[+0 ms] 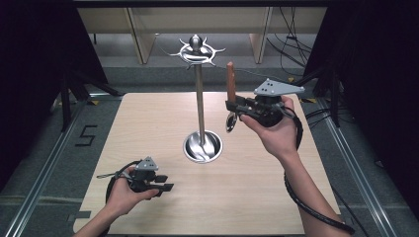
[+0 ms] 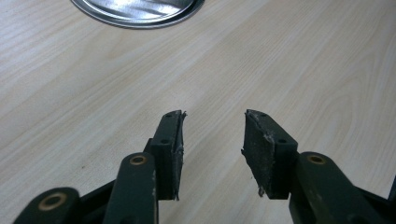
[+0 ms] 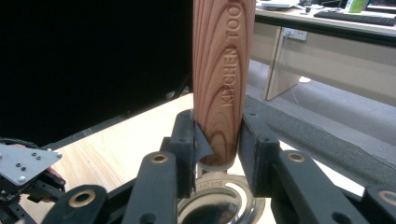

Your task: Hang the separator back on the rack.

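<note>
So the right gripper (image 1: 233, 105) is up off the table (image 1: 247, 197), right of the stand (image 1: 199, 94), and its jaws are clamped on a spoon (image 1: 230, 96). The grip sits at the bottom end of the wooden handle (image 3: 223, 79), right where it meets the metal neck. Handle points straight up, bowl (image 1: 230, 121) hangs below the jaws. In the right gripper view the handle stands between the two pads with "KITCHEN TOO..." running up it, and the shiny bowl (image 3: 219, 207) shows just under the jaws.

The stand is a metal pole rising from a round dish base (image 1: 202, 146) in the middle of the table, with a ring of hooks (image 1: 196, 51) on top. The spoon is near the pole but apart from it, handle tip a bit lower than the hooks and off to their right. Nothing sits between spoon and stand.

The left gripper (image 1: 165, 182) is low at the near left of the table, held in the left hand (image 1: 123, 190). Its jaws are apart at a middling gap with nothing in them, just bare wood showing between the pads (image 2: 261, 149) in the left gripper view. The edge of the base (image 2: 140, 14) peeks in at the top of that view, well ahead of the jaws.
</note>
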{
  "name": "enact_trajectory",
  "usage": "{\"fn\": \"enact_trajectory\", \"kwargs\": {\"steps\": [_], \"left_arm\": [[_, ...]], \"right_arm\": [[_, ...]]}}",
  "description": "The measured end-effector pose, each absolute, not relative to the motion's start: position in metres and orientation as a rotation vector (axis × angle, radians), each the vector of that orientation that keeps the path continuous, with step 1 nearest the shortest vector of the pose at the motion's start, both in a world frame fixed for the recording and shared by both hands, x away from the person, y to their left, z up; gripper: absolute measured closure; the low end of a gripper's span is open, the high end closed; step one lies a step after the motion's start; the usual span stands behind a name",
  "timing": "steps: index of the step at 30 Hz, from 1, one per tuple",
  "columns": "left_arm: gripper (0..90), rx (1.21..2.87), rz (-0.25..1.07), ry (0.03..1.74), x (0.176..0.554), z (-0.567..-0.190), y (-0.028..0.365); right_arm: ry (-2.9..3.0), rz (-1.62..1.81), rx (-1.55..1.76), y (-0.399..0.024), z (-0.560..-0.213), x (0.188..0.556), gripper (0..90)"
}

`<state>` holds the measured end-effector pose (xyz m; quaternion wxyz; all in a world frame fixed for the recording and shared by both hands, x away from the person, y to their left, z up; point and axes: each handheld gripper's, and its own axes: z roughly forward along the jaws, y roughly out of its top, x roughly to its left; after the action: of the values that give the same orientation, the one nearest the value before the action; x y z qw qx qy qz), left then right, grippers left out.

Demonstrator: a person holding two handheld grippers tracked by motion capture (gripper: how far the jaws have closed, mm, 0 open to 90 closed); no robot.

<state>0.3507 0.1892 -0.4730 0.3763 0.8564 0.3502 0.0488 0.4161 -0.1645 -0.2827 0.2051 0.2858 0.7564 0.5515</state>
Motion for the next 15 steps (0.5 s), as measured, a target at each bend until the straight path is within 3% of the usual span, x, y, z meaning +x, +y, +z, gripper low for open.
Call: {"fn": "enact_trajectory", "kwargs": {"steps": [15], "left_arm": [[56.9, 2.174, 0.129, 0.902, 0.350, -0.473, 0.189]], "right_arm": [[2.111, 1.546, 0.807, -0.150, -0.274, 0.420, 69.8]]}}
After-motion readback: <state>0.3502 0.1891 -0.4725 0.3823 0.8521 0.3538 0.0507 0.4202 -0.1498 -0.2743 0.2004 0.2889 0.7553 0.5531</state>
